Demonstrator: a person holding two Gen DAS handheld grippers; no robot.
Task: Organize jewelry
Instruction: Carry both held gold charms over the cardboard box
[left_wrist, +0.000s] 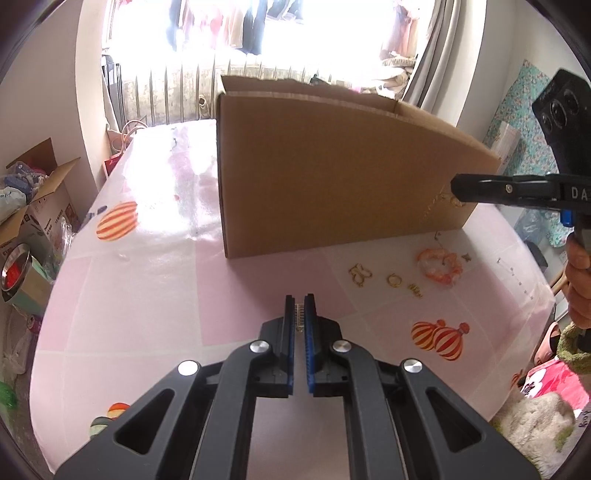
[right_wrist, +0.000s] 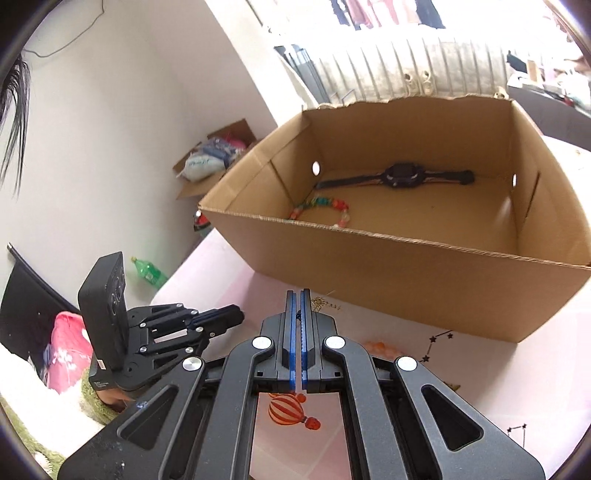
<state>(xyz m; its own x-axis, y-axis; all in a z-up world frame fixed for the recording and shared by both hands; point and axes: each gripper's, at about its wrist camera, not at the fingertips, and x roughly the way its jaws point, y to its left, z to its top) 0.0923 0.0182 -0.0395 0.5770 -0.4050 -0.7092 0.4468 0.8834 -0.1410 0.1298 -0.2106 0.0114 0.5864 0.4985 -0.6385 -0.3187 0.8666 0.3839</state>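
- Open cardboard box (right_wrist: 406, 266) standing on a pink table (left_wrist: 147, 295), flaps cut away, top edge ragged along the far wall.
- Inside, on the box floor: a black watch (right_wrist: 400, 176) laid flat along the far wall, strap stretched out left and right.
- Also inside, near the left corner: a colourful bead bracelet (right_wrist: 325, 210), partly hidden behind the near wall.
- Outside, on the table just in front of the box's near wall: an orange-and-white scrunchie (left_wrist: 439, 266), with a small gold star (left_wrist: 467, 257) just to its right.
- To the left of the scrunchie, in a loose row: a gold openwork piece (left_wrist: 360, 277), a gold ring (left_wrist: 394, 280), and a small gold charm (left_wrist: 415, 288).
- Left gripper (left_wrist: 299, 304) low over the table, near the jewelry row, clenched on a small silver toothed clip (left_wrist: 300, 317).
- Right gripper (right_wrist: 298, 301) raised in front of the box's near wall, pinched tight on a thin gold chain (right_wrist: 319, 303) that hangs from its tip against the cardboard.
- Second cardboard box (left_wrist: 40, 206) off the table's left edge, stuffed with bags and soft goods.
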